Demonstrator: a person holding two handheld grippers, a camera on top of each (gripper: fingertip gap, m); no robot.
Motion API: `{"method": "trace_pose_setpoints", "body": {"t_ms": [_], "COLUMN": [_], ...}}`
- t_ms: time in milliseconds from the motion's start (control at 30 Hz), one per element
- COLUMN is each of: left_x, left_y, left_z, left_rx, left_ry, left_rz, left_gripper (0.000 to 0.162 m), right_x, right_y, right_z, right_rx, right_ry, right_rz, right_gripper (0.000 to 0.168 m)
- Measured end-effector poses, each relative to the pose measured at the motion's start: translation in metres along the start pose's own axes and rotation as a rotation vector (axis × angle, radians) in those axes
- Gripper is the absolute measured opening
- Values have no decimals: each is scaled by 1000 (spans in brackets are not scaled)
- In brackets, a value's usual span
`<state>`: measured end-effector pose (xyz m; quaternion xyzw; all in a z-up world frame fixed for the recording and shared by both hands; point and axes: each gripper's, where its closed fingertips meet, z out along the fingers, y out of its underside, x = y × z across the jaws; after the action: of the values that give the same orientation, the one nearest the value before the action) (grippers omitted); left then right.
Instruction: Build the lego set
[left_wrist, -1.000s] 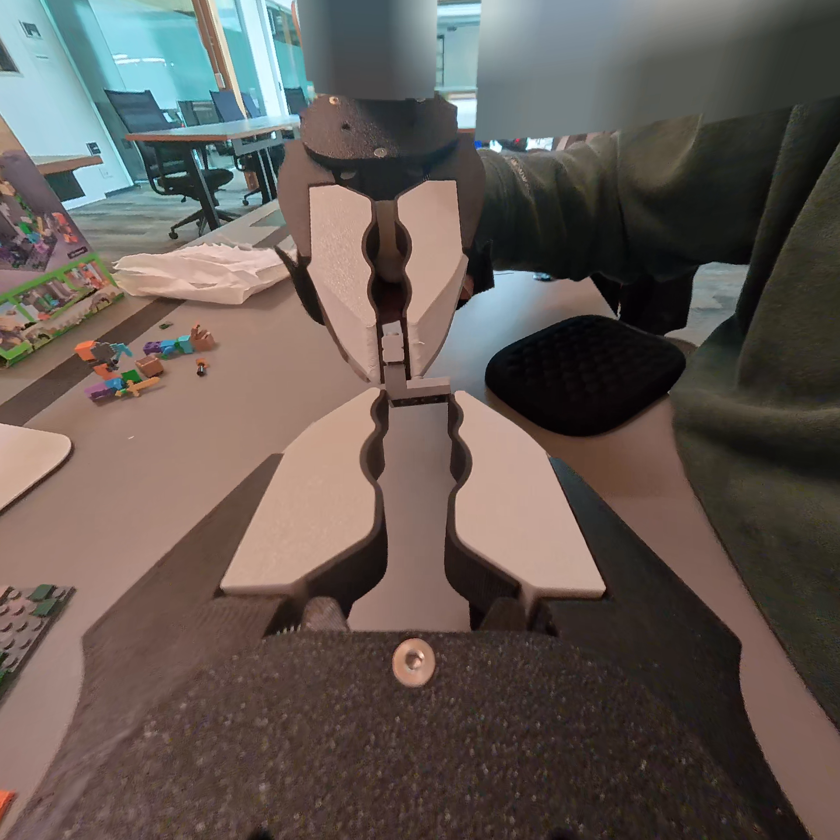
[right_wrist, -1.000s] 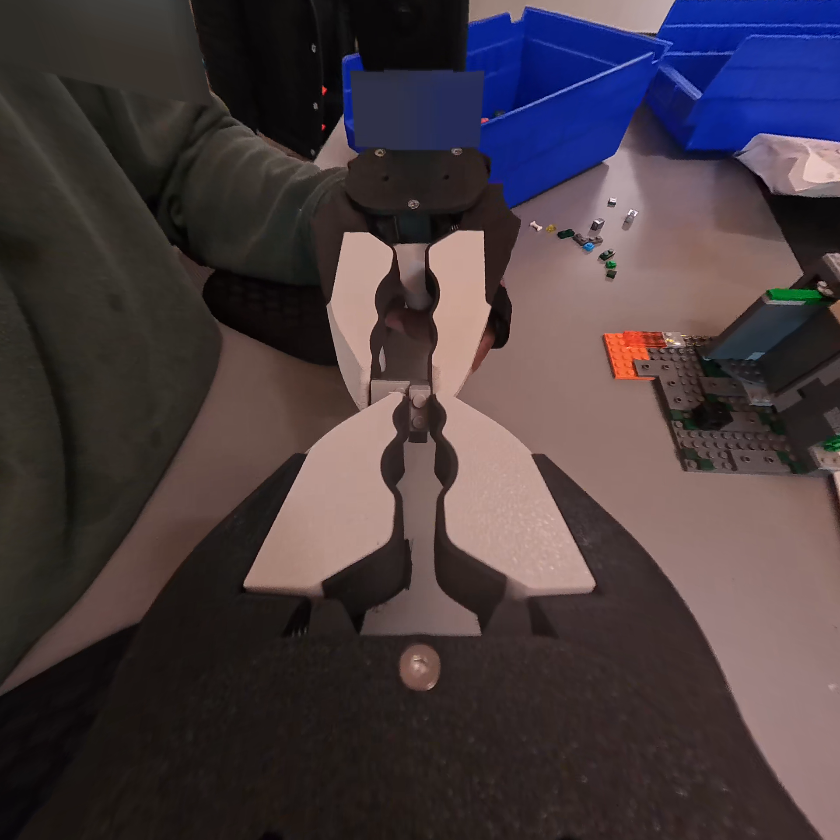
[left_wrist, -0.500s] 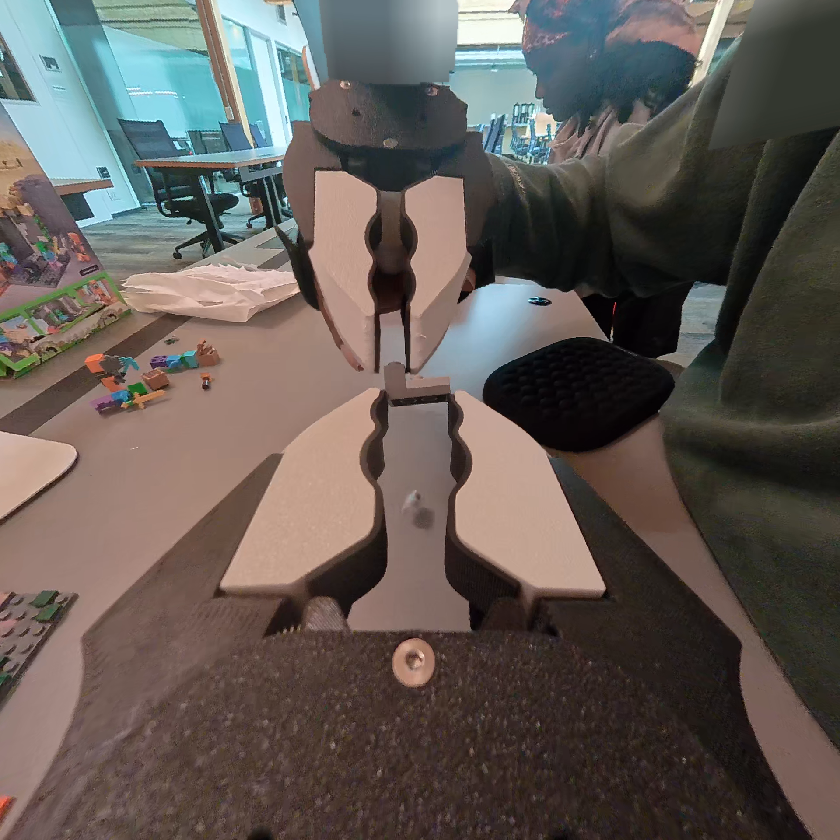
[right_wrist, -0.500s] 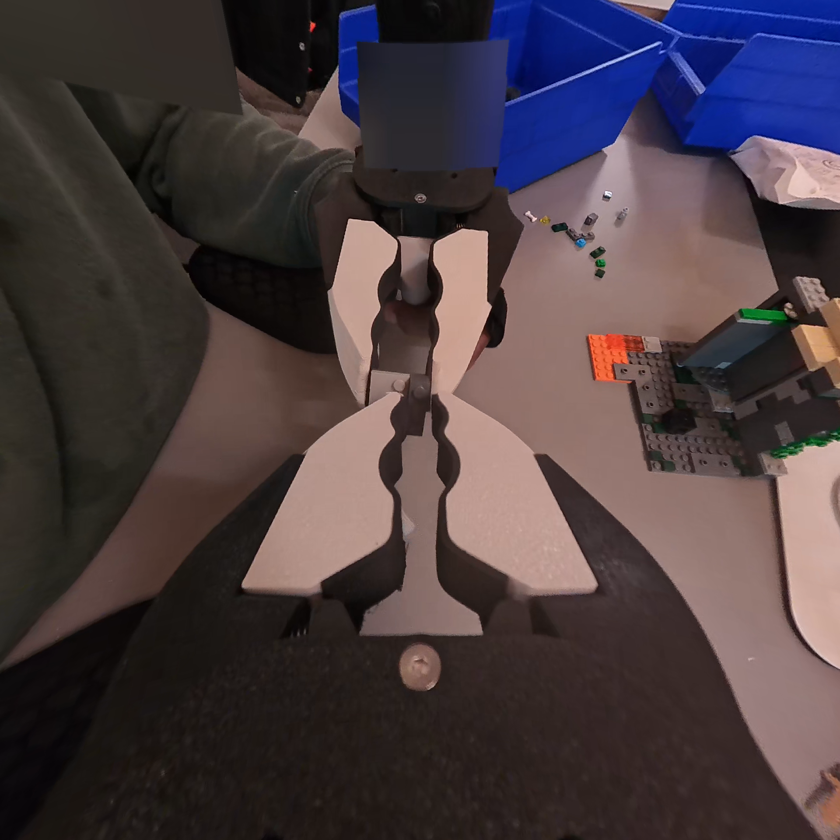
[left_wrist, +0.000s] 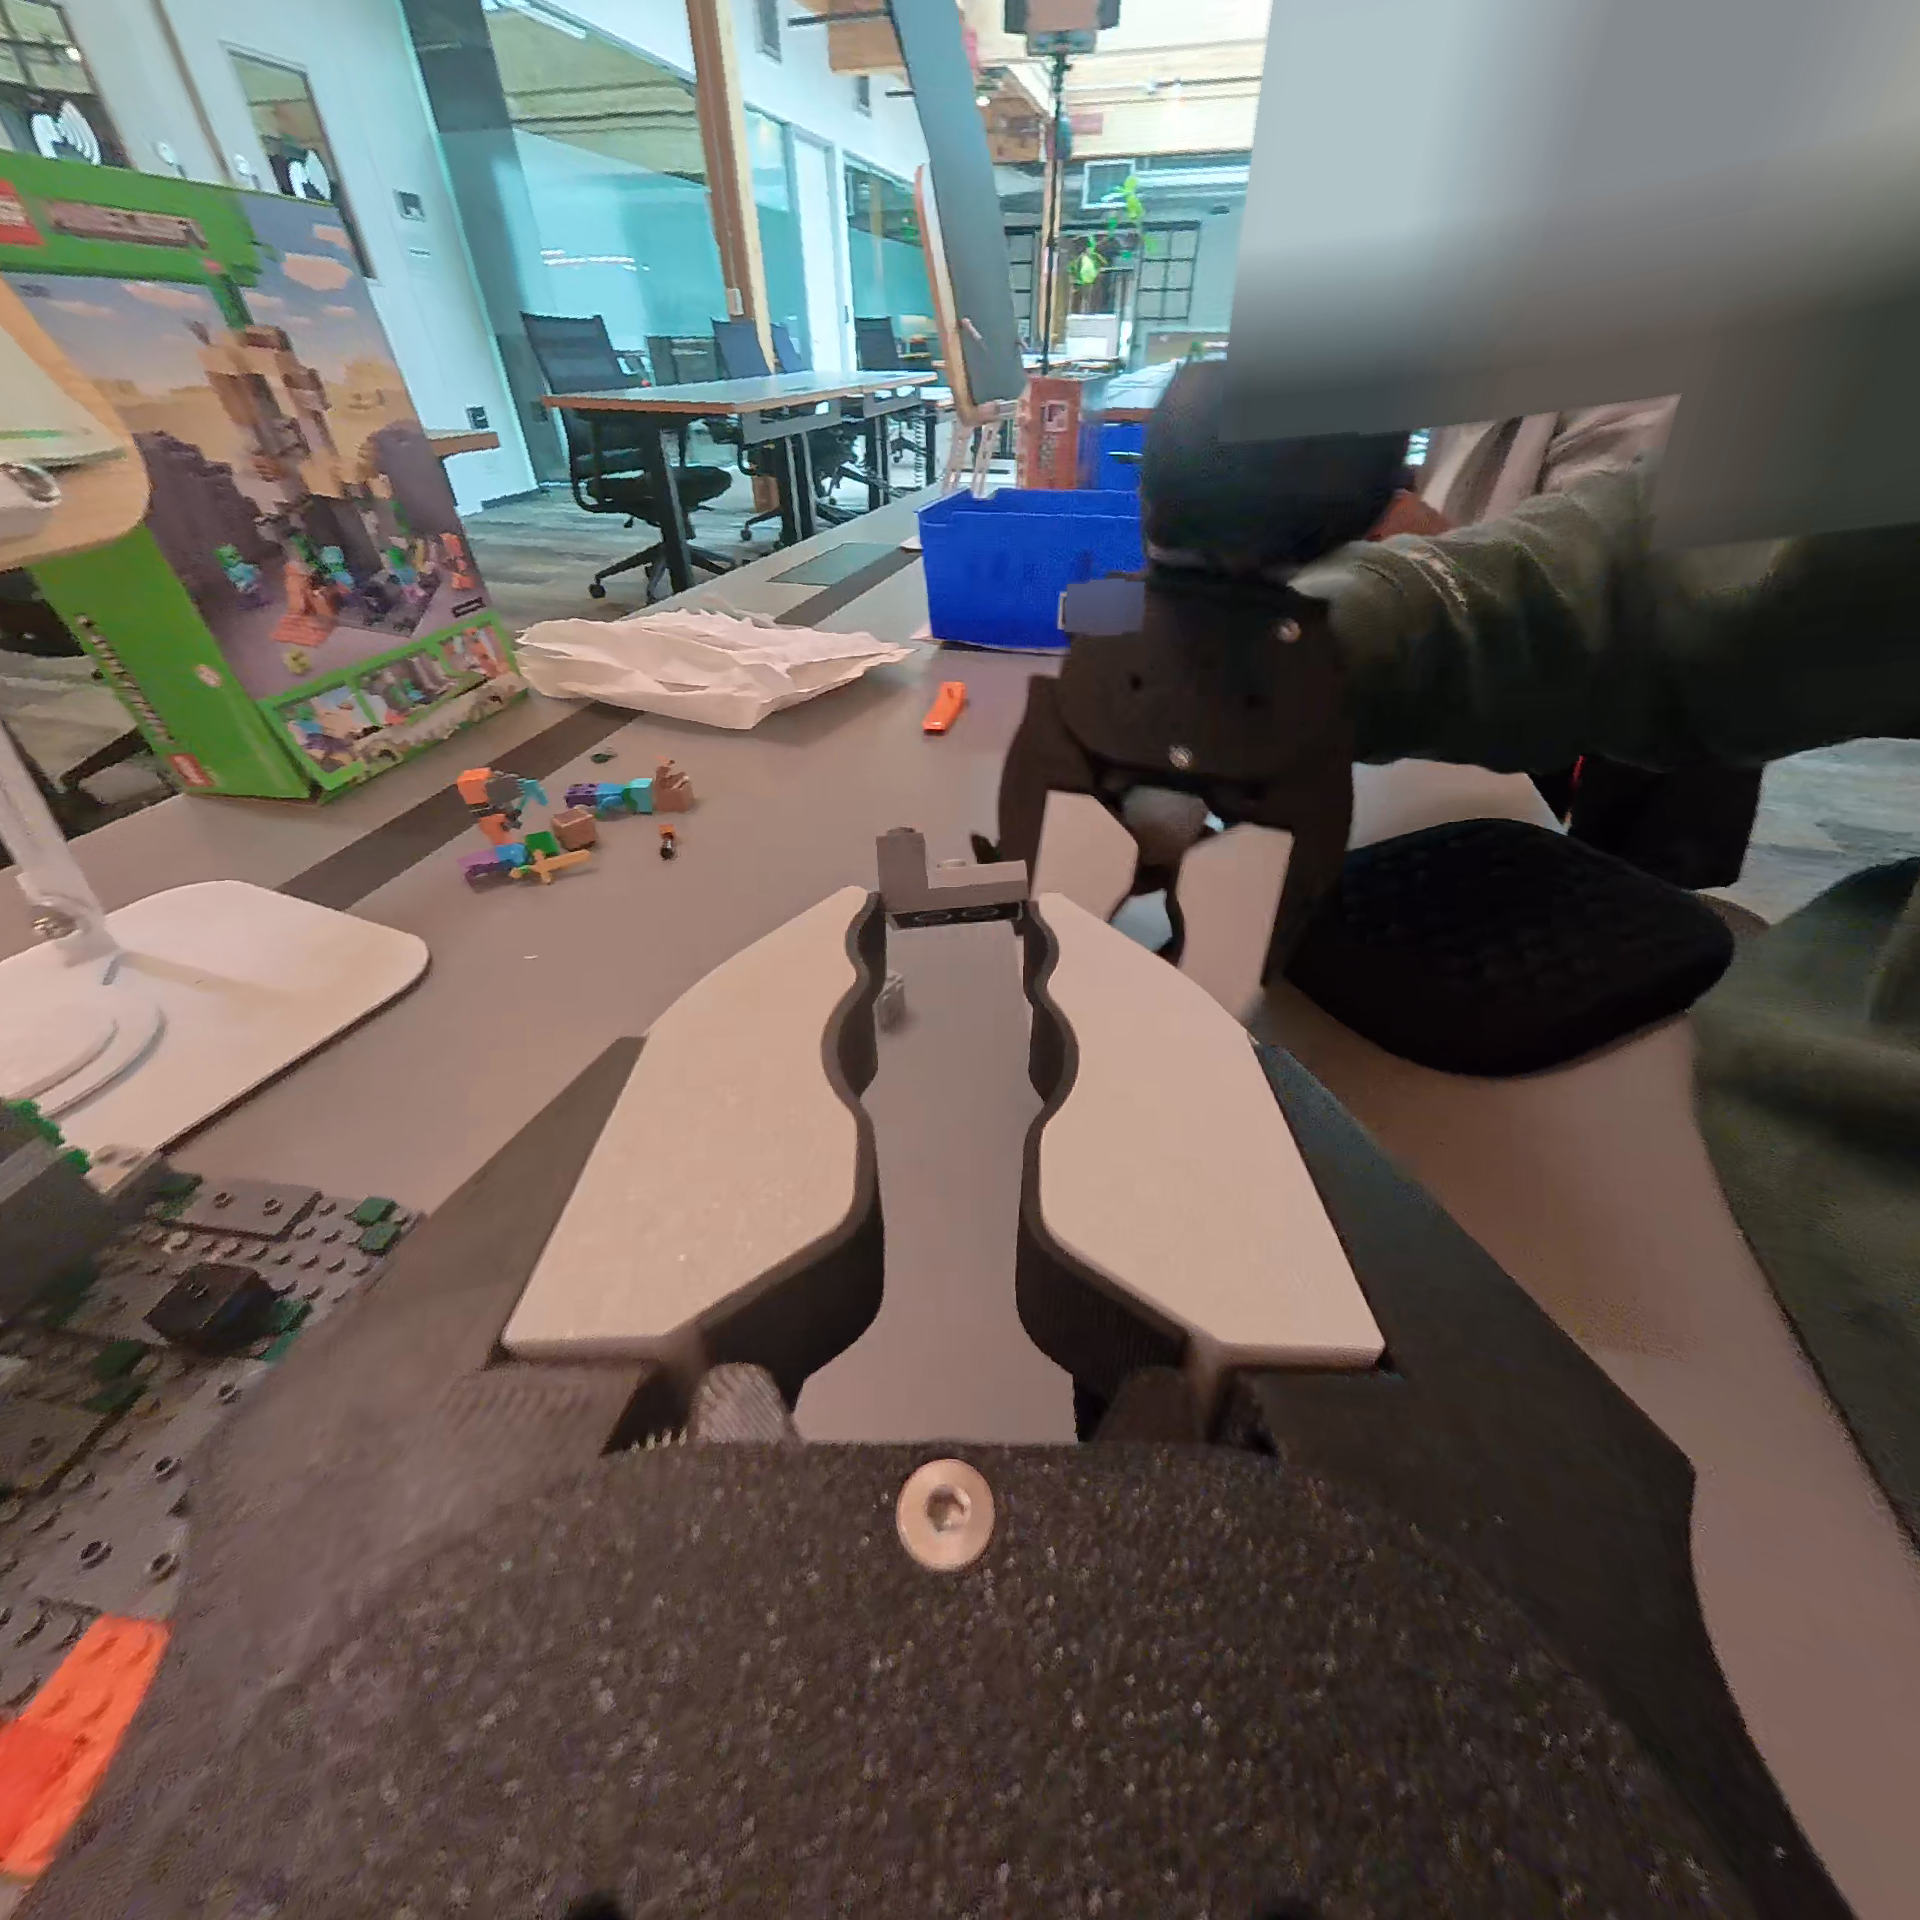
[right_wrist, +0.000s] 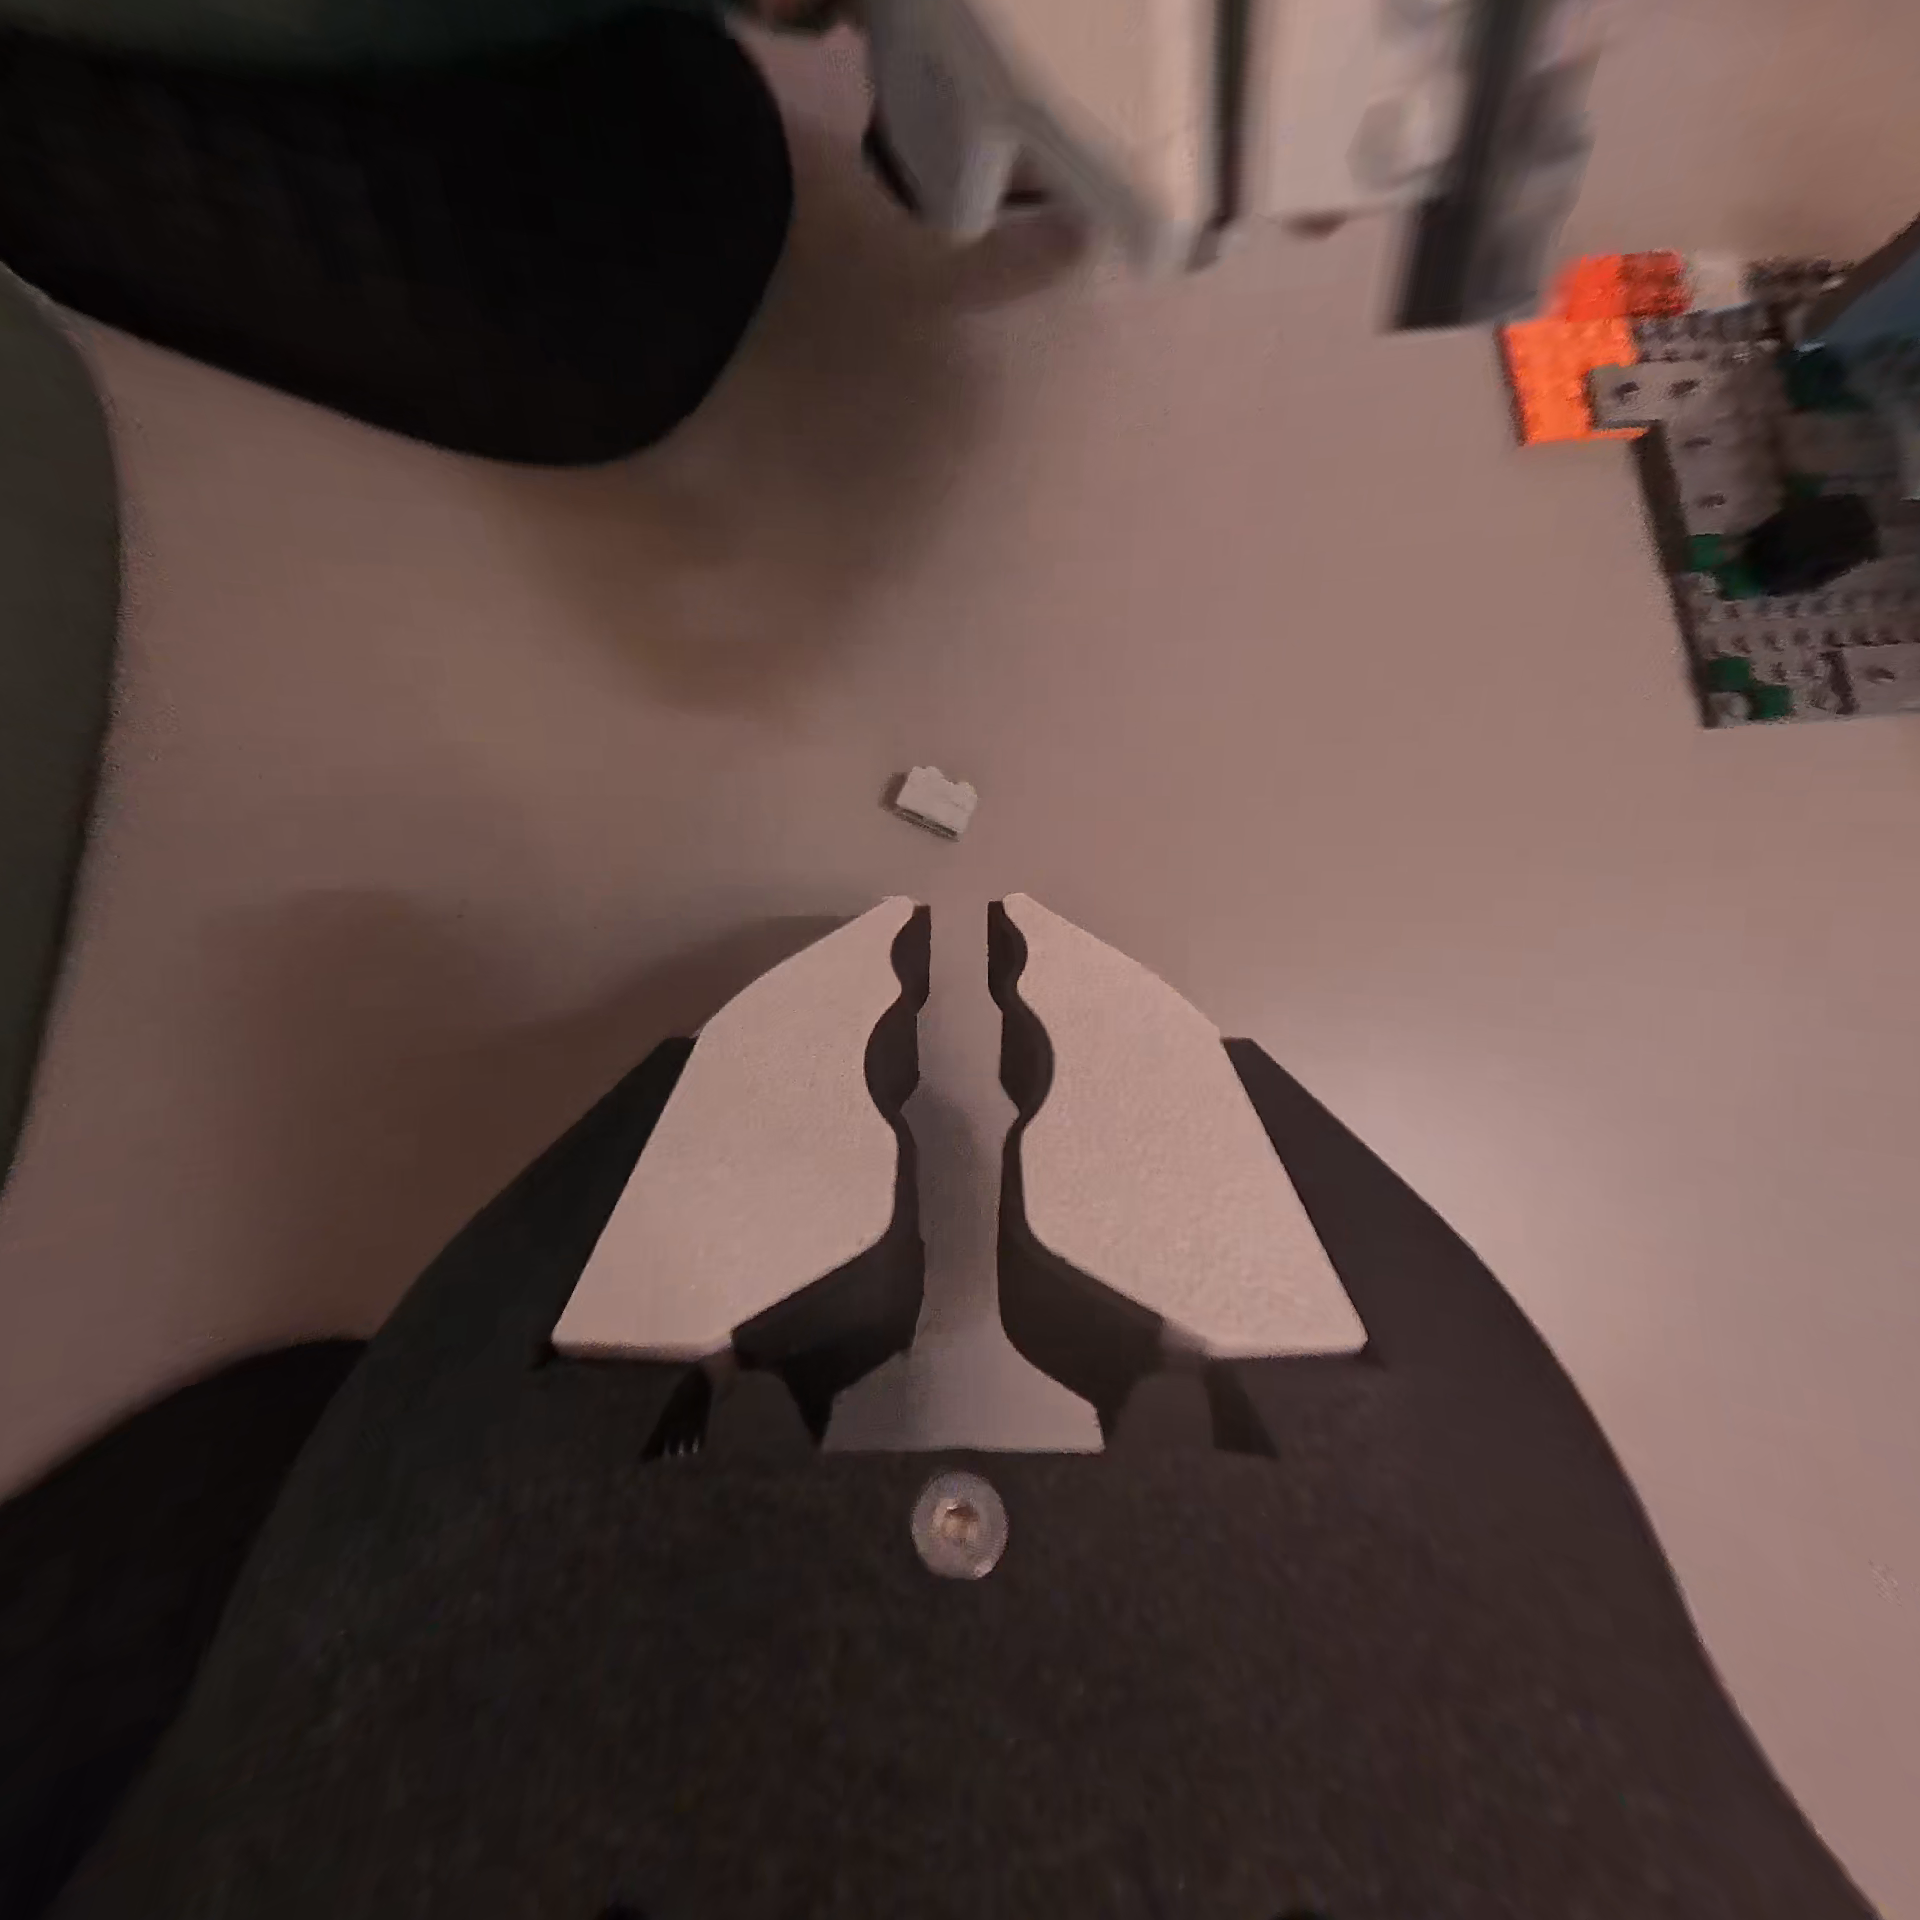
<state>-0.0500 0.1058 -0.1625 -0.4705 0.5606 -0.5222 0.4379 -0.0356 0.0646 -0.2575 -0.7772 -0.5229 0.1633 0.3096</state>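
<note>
Lego brick (right_wrist: 935, 802) loose before parted right gripper (right_wrist: 958, 909) — left gripper (left_wrist: 951, 902) clamping grey piece (left_wrist: 940, 878).

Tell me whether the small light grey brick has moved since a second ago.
Yes. The small light grey brick dropped from the right gripper onto the grey table.

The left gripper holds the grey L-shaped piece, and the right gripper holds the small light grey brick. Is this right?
Not quite. The left gripper does hold the L-shaped piece, but the right wrist view shows the brick lying on the table ahead of the right gripper, which is empty.
</note>
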Motion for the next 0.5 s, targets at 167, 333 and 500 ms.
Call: {"method": "trace_pose_setpoints", "body": {"t_ms": [167,333,500], "left_x": [-13,-23,-34], "left_y": [5,7,7], "left_z": [-2,-8,-18], "left_rx": [-23,-27,-38], "left_ry": [-57,-100,-145], "left_rz": [-3,-15,-9], "left_gripper": [25,25,25], "right_x": [-2,-2,1], "right_y": [-5,-9,-14], "right_z": [21,31,35], "right_rx": [-70,-137,-176], "right_ry": [-34,-154,-264], "right_rz": [-59,-187,-277], "right_gripper": [11,14,14]}}
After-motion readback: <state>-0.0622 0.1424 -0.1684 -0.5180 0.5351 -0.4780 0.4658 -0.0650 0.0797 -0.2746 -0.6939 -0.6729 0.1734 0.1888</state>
